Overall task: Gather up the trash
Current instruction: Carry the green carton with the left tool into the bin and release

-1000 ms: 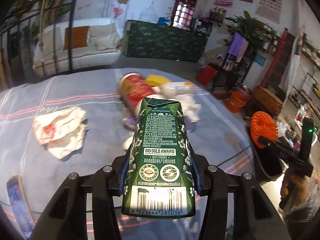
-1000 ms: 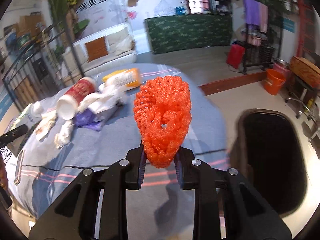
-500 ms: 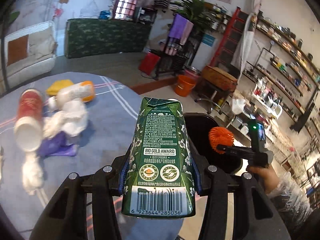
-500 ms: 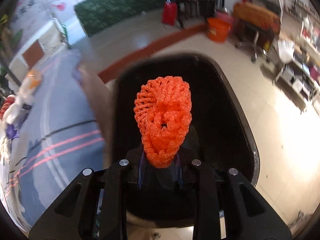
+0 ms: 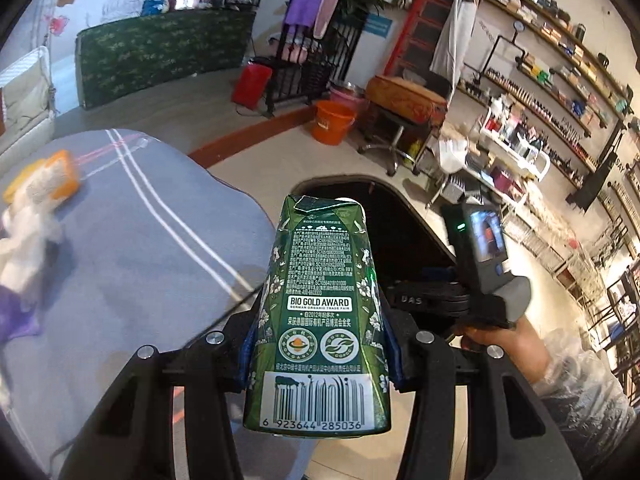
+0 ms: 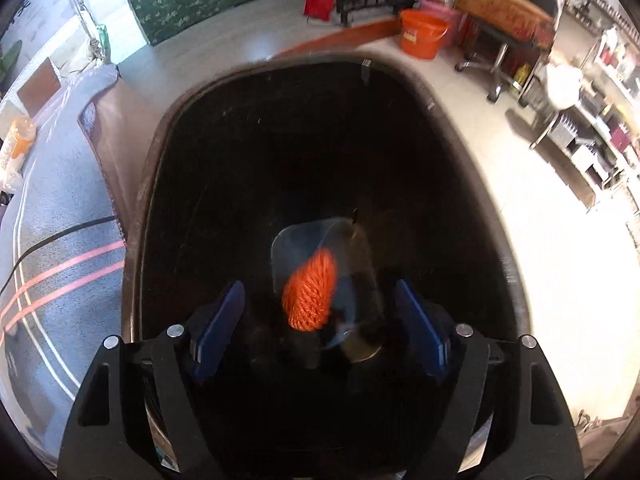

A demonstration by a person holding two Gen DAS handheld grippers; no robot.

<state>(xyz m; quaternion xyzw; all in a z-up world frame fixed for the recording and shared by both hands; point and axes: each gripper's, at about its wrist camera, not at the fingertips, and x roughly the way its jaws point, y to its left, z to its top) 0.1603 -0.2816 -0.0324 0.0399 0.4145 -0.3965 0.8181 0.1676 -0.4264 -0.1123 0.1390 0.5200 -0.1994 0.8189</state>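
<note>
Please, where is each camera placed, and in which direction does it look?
Left wrist: sits on the left hand-held gripper, looks forward past its clamped green carton to the table, black bin and shop; the right hand shows.
Right wrist: sits on the right hand-held gripper, looks down into the bin at the orange net; only open fingers show.
Shared: bin, table, orange bucket.

- Both views fisheye: dark round vignette at corners, straight lines bowed near edges.
- Left view bright, even daylight; carton (image 5: 318, 320) sharp, glare on its barcode strip.
- Tissue (image 5: 28, 216) at left edge smeared.
- Right view: floor (image 6: 532, 184) blown out at right; bin (image 6: 288, 152) interior near black.
- Orange net (image 6: 310, 296) motion-blurred.
</note>
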